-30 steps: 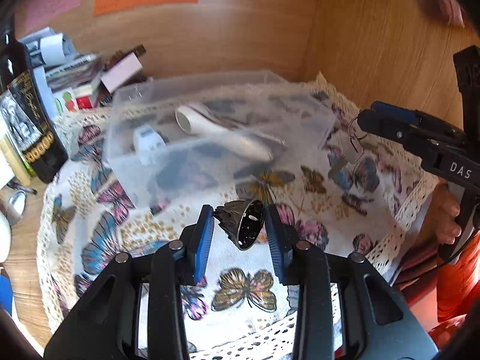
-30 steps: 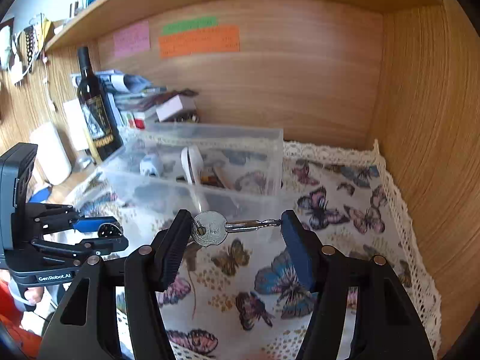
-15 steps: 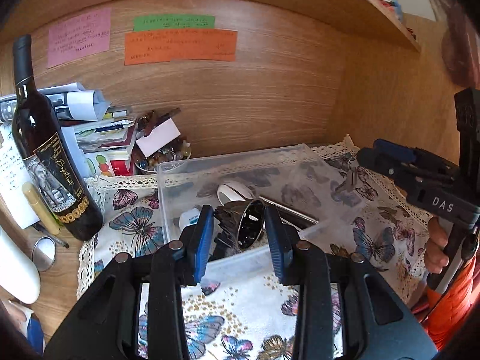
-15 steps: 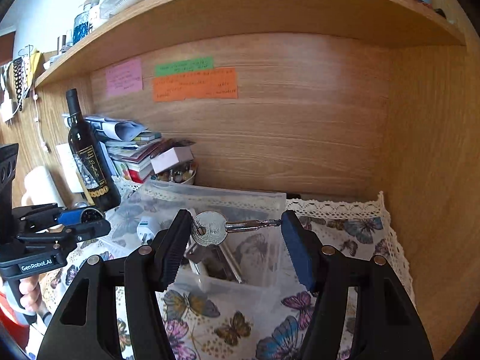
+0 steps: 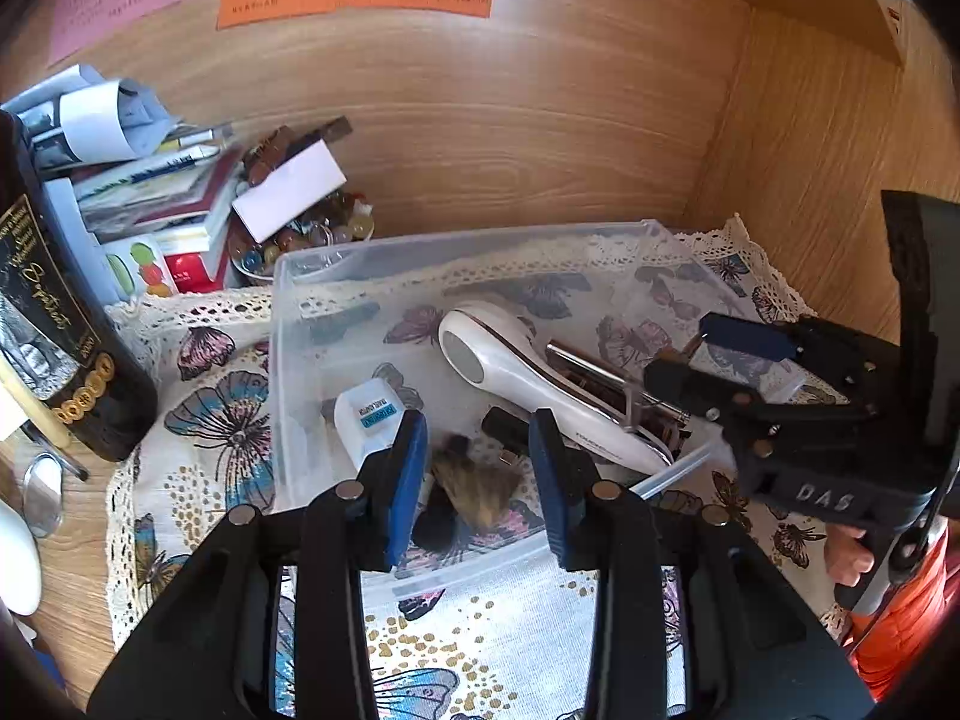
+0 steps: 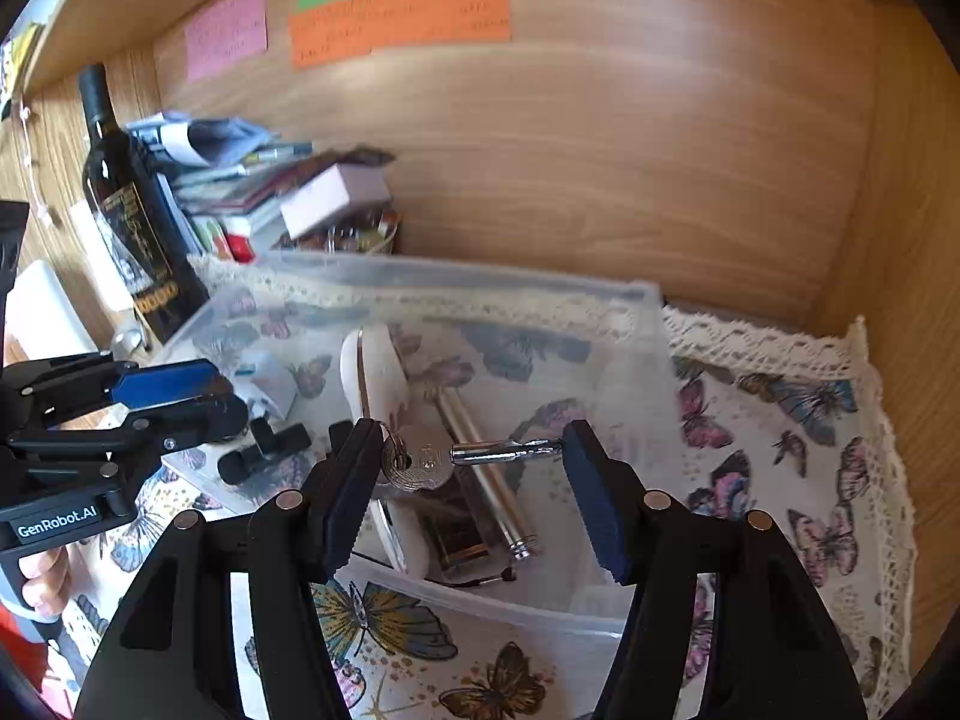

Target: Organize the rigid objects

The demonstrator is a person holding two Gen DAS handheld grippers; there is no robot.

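A clear plastic bin (image 5: 282, 360) stands on the butterfly cloth and also shows in the right wrist view (image 6: 636, 360). My left gripper (image 5: 477, 474) is open above the bin's near side. The small brown metal bell (image 5: 477, 483) lies blurred below, between its fingers, inside the bin. My right gripper (image 6: 474, 468) is shut on a silver key (image 6: 420, 465), held crosswise over the bin. In the bin lie a white handheld device (image 5: 510, 366), a small white box (image 5: 366, 414) and a metal tube (image 6: 486, 480).
A dark wine bottle (image 5: 54, 324) stands left of the bin, with stacked books and papers (image 5: 150, 192) and a bowl of beads (image 5: 300, 234) behind. Wooden walls close the back and right. A lace-edged cloth (image 6: 810, 420) covers the desk.
The left gripper dipped toward the bin and let go of the bell, which now lies in the bin. The right gripper moved down over the bin, still holding the key.
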